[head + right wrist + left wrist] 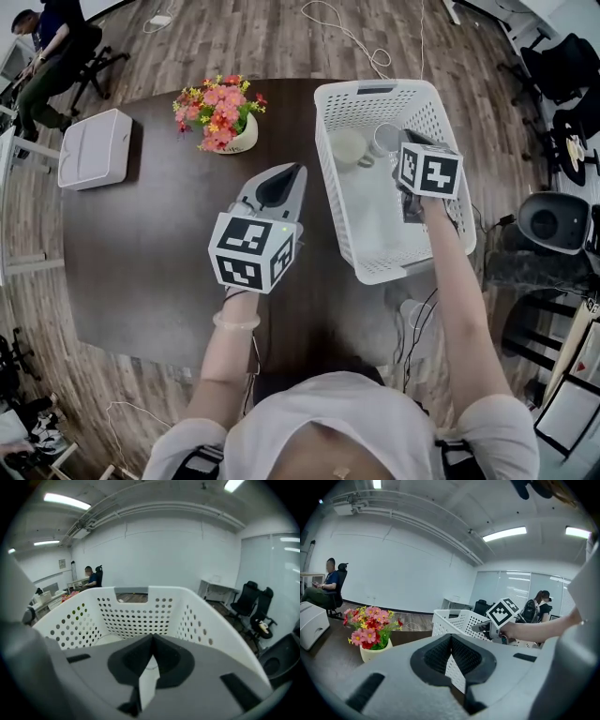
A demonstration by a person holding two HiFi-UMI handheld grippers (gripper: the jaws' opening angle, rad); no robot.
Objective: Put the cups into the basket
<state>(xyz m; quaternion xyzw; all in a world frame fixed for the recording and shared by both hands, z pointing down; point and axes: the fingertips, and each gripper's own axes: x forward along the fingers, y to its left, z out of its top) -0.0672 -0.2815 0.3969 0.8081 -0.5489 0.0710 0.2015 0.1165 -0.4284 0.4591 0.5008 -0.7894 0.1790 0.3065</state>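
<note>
I'm holding the right gripper (151,644) over the basket (373,217), jaws pinched together and empty, 2 cups (349,147) lying inside. The left gripper (294,174) is hovering above the table (141,262), jaws likewise closed.

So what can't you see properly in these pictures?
- Head view: the marker cube hides the right gripper's jaws.
- Left gripper view: the basket's wall hides the cups inside.
- Right gripper view: the gripper's own body covers most of the basket's floor.
- Head view: a pale thing by the basket's near corner sits half behind the right arm, too small to name.
</note>
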